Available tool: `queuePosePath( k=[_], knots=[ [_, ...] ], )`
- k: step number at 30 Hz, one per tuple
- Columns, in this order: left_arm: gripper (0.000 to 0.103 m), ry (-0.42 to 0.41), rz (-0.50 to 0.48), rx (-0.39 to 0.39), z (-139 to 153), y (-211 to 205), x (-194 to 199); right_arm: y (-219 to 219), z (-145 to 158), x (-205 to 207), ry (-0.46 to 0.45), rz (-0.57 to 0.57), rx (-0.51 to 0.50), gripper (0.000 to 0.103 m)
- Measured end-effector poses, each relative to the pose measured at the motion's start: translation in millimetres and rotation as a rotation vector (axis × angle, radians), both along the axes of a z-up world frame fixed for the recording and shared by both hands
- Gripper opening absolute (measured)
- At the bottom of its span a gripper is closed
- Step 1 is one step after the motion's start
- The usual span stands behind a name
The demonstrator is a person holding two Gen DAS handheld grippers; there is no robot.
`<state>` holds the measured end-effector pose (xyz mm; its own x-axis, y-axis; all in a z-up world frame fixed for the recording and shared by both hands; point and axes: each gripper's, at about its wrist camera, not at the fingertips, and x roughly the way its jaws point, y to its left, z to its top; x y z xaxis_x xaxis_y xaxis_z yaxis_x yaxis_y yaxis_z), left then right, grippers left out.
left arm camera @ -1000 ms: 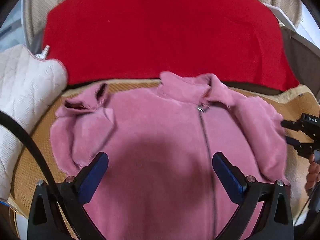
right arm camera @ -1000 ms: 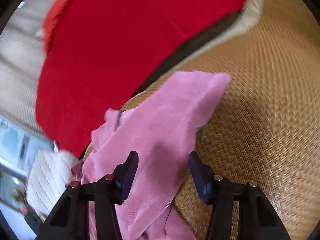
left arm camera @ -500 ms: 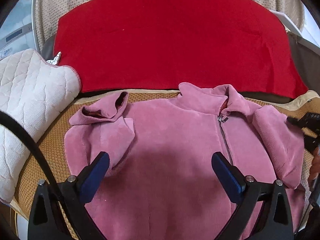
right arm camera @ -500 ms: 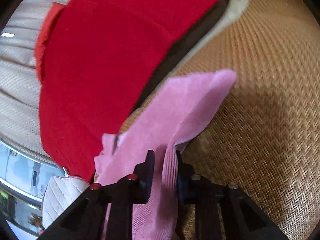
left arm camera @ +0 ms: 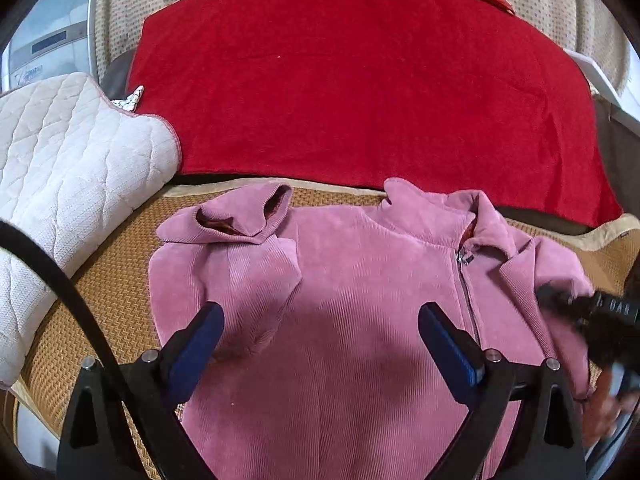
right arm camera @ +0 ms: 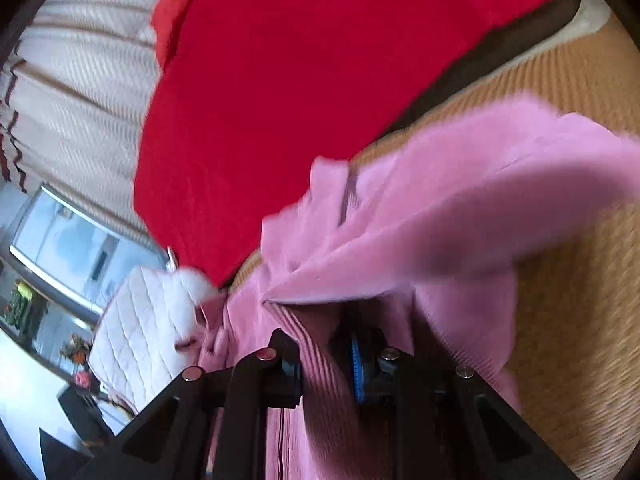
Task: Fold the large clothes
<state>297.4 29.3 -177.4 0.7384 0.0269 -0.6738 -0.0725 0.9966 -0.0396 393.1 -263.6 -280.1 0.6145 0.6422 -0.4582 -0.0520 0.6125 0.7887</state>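
Observation:
A pink corduroy zip jacket [left arm camera: 360, 300] lies front-up on a woven mat [left arm camera: 108, 280], collar toward the red blanket. Its left sleeve [left arm camera: 240, 220] is folded in over the chest. My left gripper [left arm camera: 320, 328] hovers open above the jacket's body, nothing between its blue pads. In the right wrist view my right gripper [right arm camera: 326, 364] is shut on the jacket's right sleeve [right arm camera: 460, 216], which is lifted and drapes blurred over the jacket. The right gripper [left arm camera: 592, 312] also shows at the right edge of the left wrist view, over the sleeve.
A red blanket [left arm camera: 360, 80] covers the sofa back behind the mat. A white quilted cushion [left arm camera: 72, 160] sits at the left, close to the folded sleeve. A person's fingers [left arm camera: 600, 412] show at the lower right edge. A window [right arm camera: 68, 248] is far left.
My right gripper closed on the right sleeve and carried it up and inward over the jacket. The left gripper drew back a little, still open; the left sleeve stays folded.

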Motion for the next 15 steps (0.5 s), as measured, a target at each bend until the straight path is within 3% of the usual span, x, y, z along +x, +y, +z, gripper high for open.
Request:
queuePosePath(
  k=[3,5,7,12,14,15],
  knots=[
    [0.098,-0.033,-0.017,-0.032,7,3,0,-9,-9,-7,0.042,-0.017,0.122,0.019],
    [0.098,-0.053,-0.051,-0.059,11,-1,1,-22,-22,-17,0.112,-0.037,0.249,0.020],
    [0.098,-0.062,-0.095,-0.077,13,-10,1,-45,-28,-30,0.166,-0.055,0.305,0.020],
    [0.098,-0.041,-0.238,-0.036,17,-70,-1,-90,-24,-55,0.182,-0.156,0.454,0.030],
    [0.098,-0.025,-0.315,-0.005,19,-101,-1,-117,-23,-68,0.171,-0.235,0.516,0.049],
    [0.098,-0.014,-0.347,0.012,20,-117,-1,-128,-22,-71,0.167,-0.274,0.547,0.073]
  ],
)
